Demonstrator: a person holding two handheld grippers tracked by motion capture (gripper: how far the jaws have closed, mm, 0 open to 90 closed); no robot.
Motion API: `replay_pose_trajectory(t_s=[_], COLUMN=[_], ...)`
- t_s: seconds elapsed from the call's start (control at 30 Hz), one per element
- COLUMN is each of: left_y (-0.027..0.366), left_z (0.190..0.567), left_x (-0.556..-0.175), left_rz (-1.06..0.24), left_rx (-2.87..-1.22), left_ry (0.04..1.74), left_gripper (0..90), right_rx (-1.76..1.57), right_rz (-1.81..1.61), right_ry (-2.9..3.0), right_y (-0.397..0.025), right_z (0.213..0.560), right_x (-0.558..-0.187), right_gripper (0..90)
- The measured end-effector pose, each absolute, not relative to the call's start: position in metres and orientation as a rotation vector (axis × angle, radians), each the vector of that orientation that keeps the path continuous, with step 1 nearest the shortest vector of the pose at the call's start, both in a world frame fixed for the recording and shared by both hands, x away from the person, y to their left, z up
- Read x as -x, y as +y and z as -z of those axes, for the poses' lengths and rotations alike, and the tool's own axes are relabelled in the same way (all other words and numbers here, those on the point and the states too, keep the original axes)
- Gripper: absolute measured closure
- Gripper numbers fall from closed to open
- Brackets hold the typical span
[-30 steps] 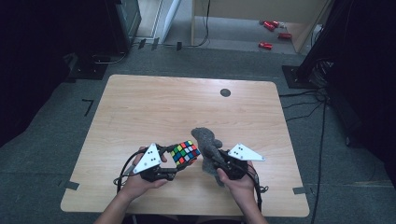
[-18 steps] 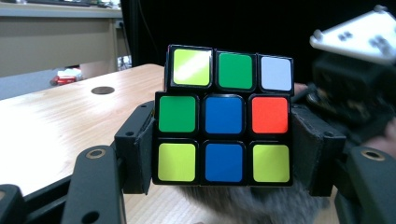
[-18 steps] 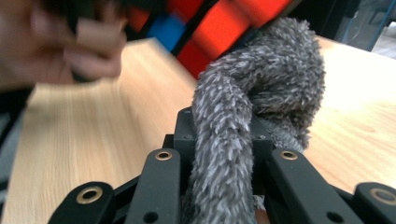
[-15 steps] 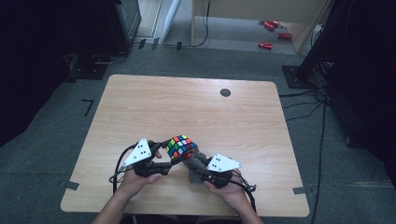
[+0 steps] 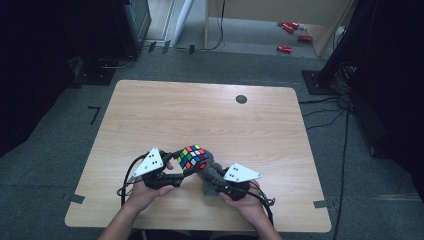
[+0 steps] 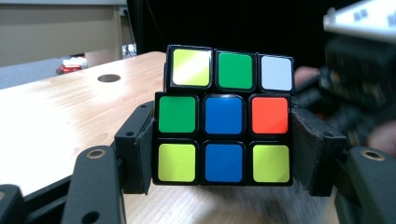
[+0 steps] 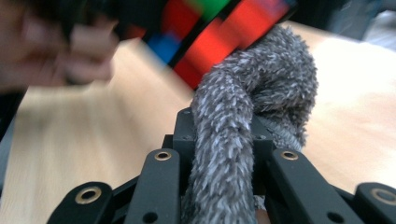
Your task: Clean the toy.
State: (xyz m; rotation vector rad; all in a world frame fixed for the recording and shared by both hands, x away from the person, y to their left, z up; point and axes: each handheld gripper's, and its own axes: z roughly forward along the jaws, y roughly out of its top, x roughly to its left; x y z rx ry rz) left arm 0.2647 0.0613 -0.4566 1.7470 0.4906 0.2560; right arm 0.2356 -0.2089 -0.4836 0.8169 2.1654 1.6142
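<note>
left gripper (image 6: 223, 182) jaws clamped on puzzle cube (image 6: 224, 123), lifted above worktop (image 5: 210, 120) near front edge. right gripper (image 7: 223, 154) jaws pinching grey fuzzy cloth (image 7: 243, 140), its tip touching cube underside. judgement: wiping begun, other cube faces likely not yet wiped.

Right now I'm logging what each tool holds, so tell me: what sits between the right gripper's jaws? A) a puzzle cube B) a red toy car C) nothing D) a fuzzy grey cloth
D: in the right gripper view the right gripper has its jaws closed on the fuzzy grey cloth, while the puzzle cube sits clamped in the left gripper.
</note>
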Motion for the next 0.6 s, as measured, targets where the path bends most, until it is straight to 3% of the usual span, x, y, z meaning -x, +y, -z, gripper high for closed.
replay_pose_trajectory(t_s=[0.33,0.6], left_y=[0.064,0.058], left_z=[0.455,0.459], left_x=[-0.267,-0.267], left_rz=[-0.256,-0.242], left_rx=[-1.728,-1.766], left_ry=[0.532,0.522], left_gripper=[34.9,34.9], right_rx=[-0.792,-0.956], right_rz=[-1.575,-1.602], right_ry=[2.26,2.039], right_y=[-0.198,-0.23], right_z=[0.49,0.476], right_x=[-0.233,-0.241], right_gripper=[72.5,72.5])
